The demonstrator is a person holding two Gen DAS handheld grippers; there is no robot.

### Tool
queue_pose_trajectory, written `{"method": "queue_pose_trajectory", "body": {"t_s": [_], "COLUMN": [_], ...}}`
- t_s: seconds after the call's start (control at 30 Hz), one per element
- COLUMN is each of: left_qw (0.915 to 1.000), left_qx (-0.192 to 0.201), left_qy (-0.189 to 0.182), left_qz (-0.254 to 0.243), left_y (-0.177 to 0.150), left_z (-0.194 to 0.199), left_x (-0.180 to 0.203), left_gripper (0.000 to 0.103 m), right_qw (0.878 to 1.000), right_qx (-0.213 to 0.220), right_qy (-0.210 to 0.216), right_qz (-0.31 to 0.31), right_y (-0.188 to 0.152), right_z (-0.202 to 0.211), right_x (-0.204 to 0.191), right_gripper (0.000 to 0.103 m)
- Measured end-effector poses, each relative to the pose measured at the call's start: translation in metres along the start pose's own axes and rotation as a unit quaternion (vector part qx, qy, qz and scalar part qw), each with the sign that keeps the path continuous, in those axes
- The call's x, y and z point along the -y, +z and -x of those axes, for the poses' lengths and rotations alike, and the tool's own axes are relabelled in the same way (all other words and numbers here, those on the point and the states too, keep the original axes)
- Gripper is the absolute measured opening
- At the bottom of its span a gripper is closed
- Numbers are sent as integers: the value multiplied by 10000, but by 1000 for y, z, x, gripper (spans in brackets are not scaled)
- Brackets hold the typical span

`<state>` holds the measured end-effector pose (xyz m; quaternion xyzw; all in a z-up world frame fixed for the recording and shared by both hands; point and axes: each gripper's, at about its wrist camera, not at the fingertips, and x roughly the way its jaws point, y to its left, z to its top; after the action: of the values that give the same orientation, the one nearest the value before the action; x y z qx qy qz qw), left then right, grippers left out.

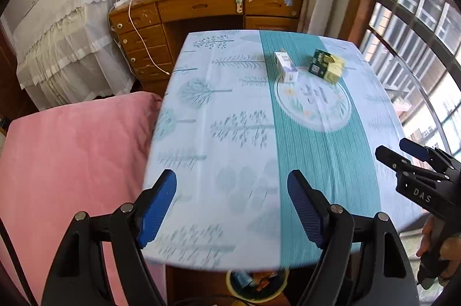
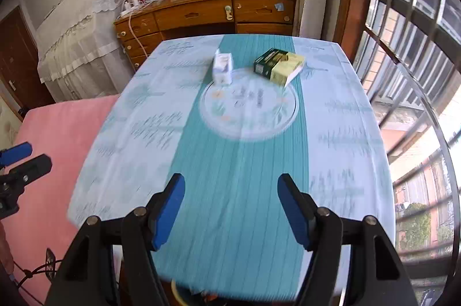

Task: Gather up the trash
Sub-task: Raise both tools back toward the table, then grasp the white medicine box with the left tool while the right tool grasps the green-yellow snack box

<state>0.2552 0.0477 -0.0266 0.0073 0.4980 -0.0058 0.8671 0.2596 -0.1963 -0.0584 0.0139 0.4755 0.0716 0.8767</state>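
Left gripper: fingers spread wide, holding nothing; poised above the near edge of the worktop.
Right gripper: fingers spread wide, holding nothing; poised over the teal centre stripe.
White box: small carton standing upright at the far end of the worktop, on the rim of the printed circle.
Green box: flat carton, dark green and pale yellow, lying tilted just beside the white box, apart from it.
Bin: round, yellow-rimmed, under the near worktop edge, already holding scraps; largely hidden.
Step in hand: judged to be the reach toward the two boxes; nothing collected yet.
Method: advance the right gripper along the stripe; straddle the white box across its narrow faces, then close gently, as thin card will crush.
Caution: the upright box may tip if a finger nudges it before closing.
Green box grip: take it across the short width, since it lies flat.
Surface: smooth printed cloth with tree pattern; boxes are likely to slide on it.
Bed: pink, soft, left of the worktop.
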Motion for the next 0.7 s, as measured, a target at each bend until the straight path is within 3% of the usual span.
{"method": "queue_pose_trajectory", "body": {"t_s": [0.3, 0.57, 0.63, 0.7], "left_qw": [9991, 9962, 9948, 9934], "left_qx": [-390, -828, -993, -1135], "left_qy": [80, 160, 182, 166], "left_qz": [-149, -222, -127, -5], "left_y": [129, 185, 192, 196], "left_z": [-118, -212, -232, -248], "left_x": [85, 132, 135, 134], "left_gripper": [78, 78, 78, 78], "right_qw": [9992, 9897, 9855, 9820], "right_qx": [-221, -561, -645, -727], "right_qy": [274, 842, 977, 1111], "right_qz": [-182, -1012, -1230, -1345], "right_y": [115, 165, 168, 168], "right_z": [-102, -187, -205, -218], "right_x": [92, 158, 167, 171], "right_gripper": [67, 67, 63, 53]}}
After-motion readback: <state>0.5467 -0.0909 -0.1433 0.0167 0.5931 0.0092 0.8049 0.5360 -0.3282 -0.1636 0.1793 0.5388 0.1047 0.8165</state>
